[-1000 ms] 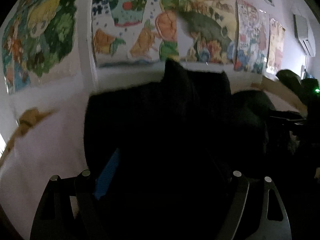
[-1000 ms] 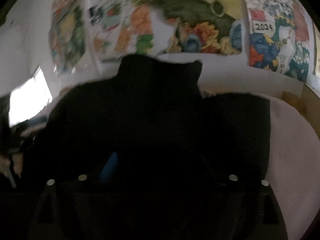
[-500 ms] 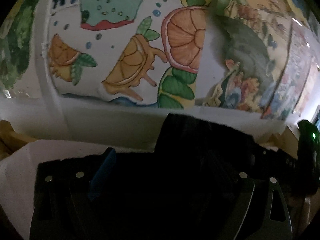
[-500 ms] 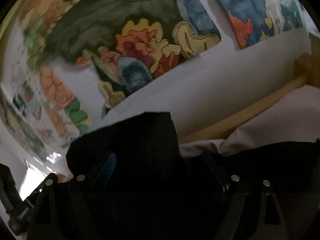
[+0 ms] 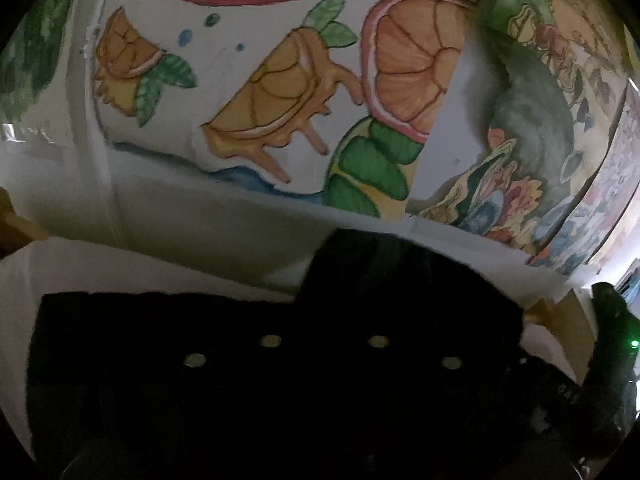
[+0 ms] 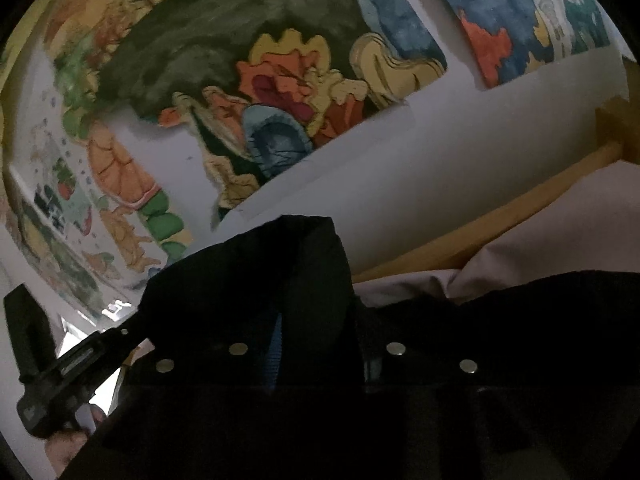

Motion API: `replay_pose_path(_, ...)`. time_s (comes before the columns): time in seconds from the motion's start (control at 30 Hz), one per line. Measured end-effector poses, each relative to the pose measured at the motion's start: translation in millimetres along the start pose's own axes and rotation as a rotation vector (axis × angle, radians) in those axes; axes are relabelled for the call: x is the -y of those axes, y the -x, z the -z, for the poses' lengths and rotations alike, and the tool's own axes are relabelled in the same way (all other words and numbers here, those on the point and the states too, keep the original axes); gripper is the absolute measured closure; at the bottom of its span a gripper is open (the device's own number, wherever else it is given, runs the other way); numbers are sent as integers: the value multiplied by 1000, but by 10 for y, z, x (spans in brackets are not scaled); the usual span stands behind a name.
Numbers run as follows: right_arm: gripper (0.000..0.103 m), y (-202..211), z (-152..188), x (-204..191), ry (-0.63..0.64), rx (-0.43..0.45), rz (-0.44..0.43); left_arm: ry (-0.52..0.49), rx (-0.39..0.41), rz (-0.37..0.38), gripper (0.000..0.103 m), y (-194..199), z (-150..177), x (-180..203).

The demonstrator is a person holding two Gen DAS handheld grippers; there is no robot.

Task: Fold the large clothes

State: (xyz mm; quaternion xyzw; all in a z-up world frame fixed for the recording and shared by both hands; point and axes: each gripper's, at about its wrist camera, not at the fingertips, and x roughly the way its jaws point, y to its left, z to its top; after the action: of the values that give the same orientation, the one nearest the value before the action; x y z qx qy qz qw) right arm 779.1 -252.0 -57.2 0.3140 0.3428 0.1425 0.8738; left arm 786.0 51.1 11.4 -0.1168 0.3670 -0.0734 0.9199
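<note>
Two hand-held grippers clench a black garment: the left hand-held gripper [image 5: 324,344] and right hand-held gripper [image 6: 316,350] each pinch a fold of the black garment [image 5: 400,288]. It lies on a pale bed sheet [image 6: 560,224] beneath wall paintings [image 5: 280,92], long axis running sideways along the wall, pinched folds pointing toward it.

black garment [image 5: 200,320] [image 6: 248,280] lies spread on the pale sheet, one flap standing up.

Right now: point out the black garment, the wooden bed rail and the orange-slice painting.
black garment [image 6: 304,264]: right wrist view, raised fold.
wooden bed rail [image 6: 520,216]: right wrist view, top edge.
orange-slice painting [image 5: 412,68]: left wrist view, orange flesh.
</note>
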Motion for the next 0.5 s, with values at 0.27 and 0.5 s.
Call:
replay_pose_path(0.27, 81, 653, 127, -235, 127, 8, -48, -50, 88, 30, 99, 712, 233, -63)
replay_pose_path(0.5, 83, 1452, 622, -642, 413, 56, -24, -148, 127, 65, 100, 1552, 658, 43)
